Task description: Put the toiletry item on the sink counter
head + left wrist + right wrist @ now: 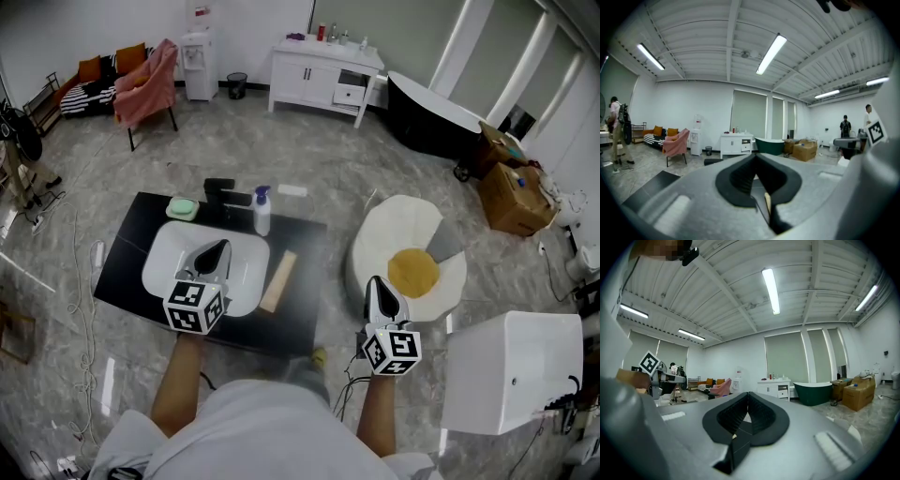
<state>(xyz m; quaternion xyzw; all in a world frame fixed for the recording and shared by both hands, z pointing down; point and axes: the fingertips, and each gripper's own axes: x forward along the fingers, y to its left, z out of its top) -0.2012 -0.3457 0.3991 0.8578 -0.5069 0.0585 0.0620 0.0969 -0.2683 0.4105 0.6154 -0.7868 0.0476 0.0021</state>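
Spray bottle (pixel 262 210) stands on the dark surface (pixel 127 248), just far-right of the left gripper (pixel 222 247) — fingers (pixel 740 180) closed, empty; right gripper (pixel 374 282) closed too, well apart.

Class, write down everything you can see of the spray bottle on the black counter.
The spray bottle is small, with a pale, plastic-looking body and a blue trigger head. It stands upright on the black counter, just behind the white basin, near the basin's back right corner. Only the counter touches it. A black item lies apart from it, to its left in the head view. Any label or fill level is too small to make out.
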